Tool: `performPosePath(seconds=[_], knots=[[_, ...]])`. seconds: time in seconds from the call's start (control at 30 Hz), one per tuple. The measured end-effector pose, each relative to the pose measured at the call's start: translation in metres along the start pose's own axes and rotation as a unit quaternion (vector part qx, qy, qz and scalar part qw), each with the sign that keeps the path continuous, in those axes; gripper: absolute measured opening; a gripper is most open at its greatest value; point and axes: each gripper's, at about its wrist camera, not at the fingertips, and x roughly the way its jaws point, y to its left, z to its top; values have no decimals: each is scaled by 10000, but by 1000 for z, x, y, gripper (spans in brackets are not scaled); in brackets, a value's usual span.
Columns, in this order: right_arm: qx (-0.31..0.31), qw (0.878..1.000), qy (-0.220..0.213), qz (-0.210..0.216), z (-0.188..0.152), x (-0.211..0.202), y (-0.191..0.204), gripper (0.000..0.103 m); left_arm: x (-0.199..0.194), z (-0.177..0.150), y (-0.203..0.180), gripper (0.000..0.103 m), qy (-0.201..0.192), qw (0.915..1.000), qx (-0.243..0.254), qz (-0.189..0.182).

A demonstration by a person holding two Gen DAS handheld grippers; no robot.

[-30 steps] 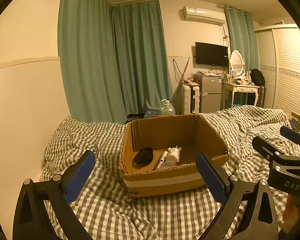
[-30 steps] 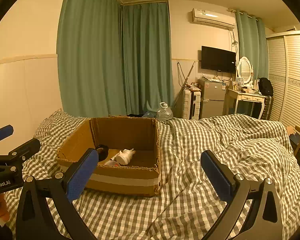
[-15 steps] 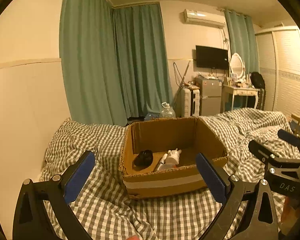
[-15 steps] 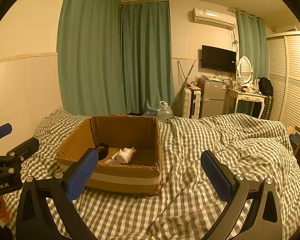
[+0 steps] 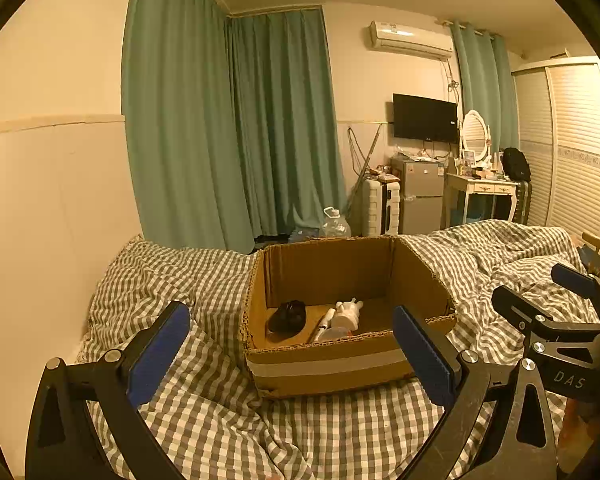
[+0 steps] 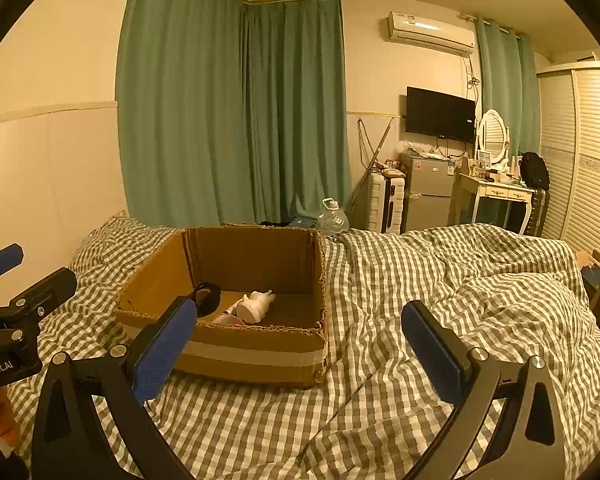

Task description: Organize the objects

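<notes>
An open cardboard box (image 5: 332, 364) sits on a checked quilt; it also shows in the right wrist view (image 6: 256, 350). Inside lie a black round object (image 5: 287, 315), a white toy figure (image 5: 347, 313) and a white tube (image 5: 325, 319). In the right wrist view the black object (image 6: 208, 298) and the white toy (image 6: 256, 306) show too. My left gripper (image 5: 290, 354) is open and empty, held back from the box front. My right gripper (image 6: 300, 350) is open and empty, to the right of the left one.
The checked quilt (image 6: 440, 288) covers the bed. A wall (image 5: 40, 220) runs along the left. Green curtains (image 5: 240, 128), a water jug (image 5: 334, 224), a small fridge (image 5: 420, 200) and a dressing table (image 5: 480, 192) stand beyond the bed.
Both grippers have drifted slightly; the box sits a little higher in the left wrist view. Nothing was taken or let go.
</notes>
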Motion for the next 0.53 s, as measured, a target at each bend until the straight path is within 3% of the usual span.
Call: performPosePath(seconds=[0.53], knots=[[-30,10000,64,24,-4,6,5,103,-5,-5,-5,103,-229,9994,188,175]])
